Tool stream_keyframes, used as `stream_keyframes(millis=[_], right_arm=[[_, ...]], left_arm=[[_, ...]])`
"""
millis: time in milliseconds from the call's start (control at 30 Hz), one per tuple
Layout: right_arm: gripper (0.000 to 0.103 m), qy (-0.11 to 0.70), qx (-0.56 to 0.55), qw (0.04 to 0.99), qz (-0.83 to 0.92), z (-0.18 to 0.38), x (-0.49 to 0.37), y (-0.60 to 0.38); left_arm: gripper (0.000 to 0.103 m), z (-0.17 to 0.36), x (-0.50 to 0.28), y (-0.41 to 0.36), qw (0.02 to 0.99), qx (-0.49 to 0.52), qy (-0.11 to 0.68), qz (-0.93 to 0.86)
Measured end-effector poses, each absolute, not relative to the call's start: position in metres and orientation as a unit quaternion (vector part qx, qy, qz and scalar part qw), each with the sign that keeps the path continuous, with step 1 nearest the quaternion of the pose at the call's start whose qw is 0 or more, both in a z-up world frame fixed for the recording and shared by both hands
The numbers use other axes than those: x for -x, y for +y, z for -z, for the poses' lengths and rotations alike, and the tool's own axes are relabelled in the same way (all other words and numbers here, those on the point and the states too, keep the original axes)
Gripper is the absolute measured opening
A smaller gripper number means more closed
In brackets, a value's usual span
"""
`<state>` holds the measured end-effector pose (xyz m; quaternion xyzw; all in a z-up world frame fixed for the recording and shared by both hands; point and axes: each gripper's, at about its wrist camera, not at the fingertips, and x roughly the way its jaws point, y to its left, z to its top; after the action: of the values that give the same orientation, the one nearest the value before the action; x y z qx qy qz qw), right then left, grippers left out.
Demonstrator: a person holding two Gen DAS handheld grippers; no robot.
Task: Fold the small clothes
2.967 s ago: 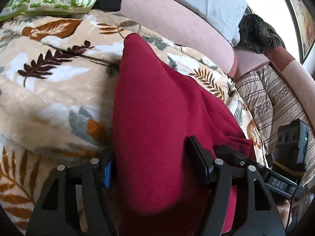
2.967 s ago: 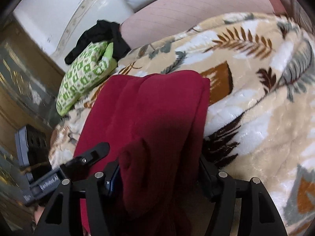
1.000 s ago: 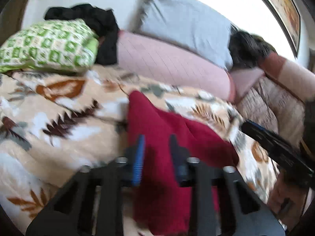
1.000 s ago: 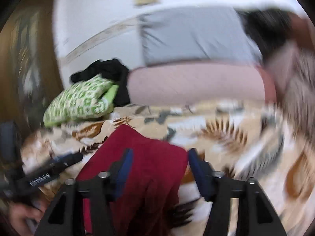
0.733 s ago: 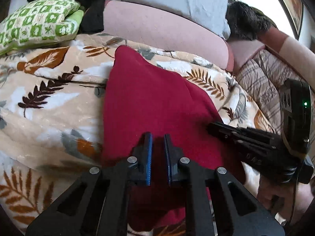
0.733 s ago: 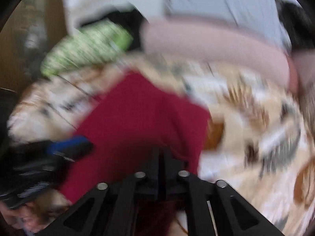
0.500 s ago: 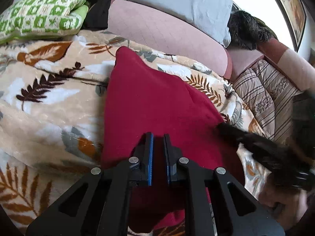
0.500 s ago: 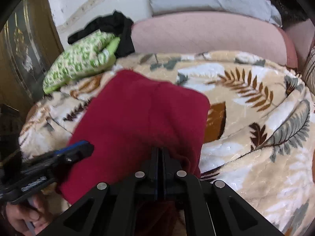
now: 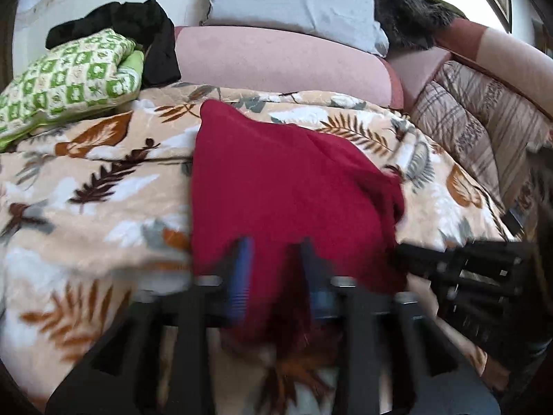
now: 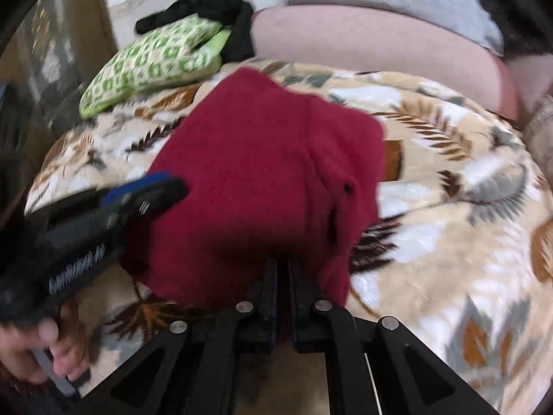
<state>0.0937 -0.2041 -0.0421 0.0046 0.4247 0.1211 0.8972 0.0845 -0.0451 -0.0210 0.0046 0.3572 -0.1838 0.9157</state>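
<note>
A dark red garment point(image 9: 283, 190) lies folded on a leaf-patterned blanket point(image 9: 103, 180). My left gripper point(image 9: 276, 263) hovers blurred over the garment's near edge. Its jaws are opening, with a loose fold of red cloth between the blue pads, not pressed. In the right wrist view the red garment point(image 10: 262, 159) fills the middle, and my right gripper point(image 10: 283, 269) is shut on its near hem. The left gripper point(image 10: 152, 190) shows there from the side, at the cloth's left edge, held by a hand point(image 10: 38, 349). The right gripper point(image 9: 459, 273) appears dark at the garment's right corner.
A green patterned cushion point(image 9: 69, 76) with black clothing point(image 9: 138, 31) on it sits at the back left. Behind the blanket are a pink bolster point(image 9: 276, 58) and a grey pillow point(image 9: 293, 0). A striped quilt point(image 9: 484, 131) lies to the right.
The left gripper's jaws have parted over the near edge. The right gripper closed on the hem and dropped lower and nearer. The garment now lies flatter than three seconds ago.
</note>
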Motion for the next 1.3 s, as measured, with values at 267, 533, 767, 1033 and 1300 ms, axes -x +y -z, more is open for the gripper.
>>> stream_keyframes(millis=[267, 533, 767, 1033, 1300], right_arm=[[0.009, 0.37, -0.009, 0.928, -0.052, 0.006, 0.011, -0.196], [0.027, 0.329, -0.021, 0.944, 0.004, -0.009, 0.063, -0.208], [0.03, 0.336, -0.015, 0.942, -0.002, -0.005, 0.062, -0.207], [0.03, 0.342, -0.01, 0.94, 0.0, 0.0, 0.059, -0.204], [0.03, 0.345, -0.011, 0.939, -0.003, 0.003, 0.056, -0.204]], left_arm=[[0.088, 0.001, 0.013, -0.059, 0.921, -0.07, 0.332, 0.19], [0.089, -0.002, 0.039, -0.059, 0.934, -0.115, 0.326, 0.095], [0.089, 0.006, 0.034, -0.043, 0.917, -0.063, 0.374, 0.121], [0.088, 0.01, 0.03, -0.046, 0.91, -0.057, 0.39, 0.131], [0.089, 0.016, 0.024, -0.044, 0.905, -0.049, 0.401, 0.138]])
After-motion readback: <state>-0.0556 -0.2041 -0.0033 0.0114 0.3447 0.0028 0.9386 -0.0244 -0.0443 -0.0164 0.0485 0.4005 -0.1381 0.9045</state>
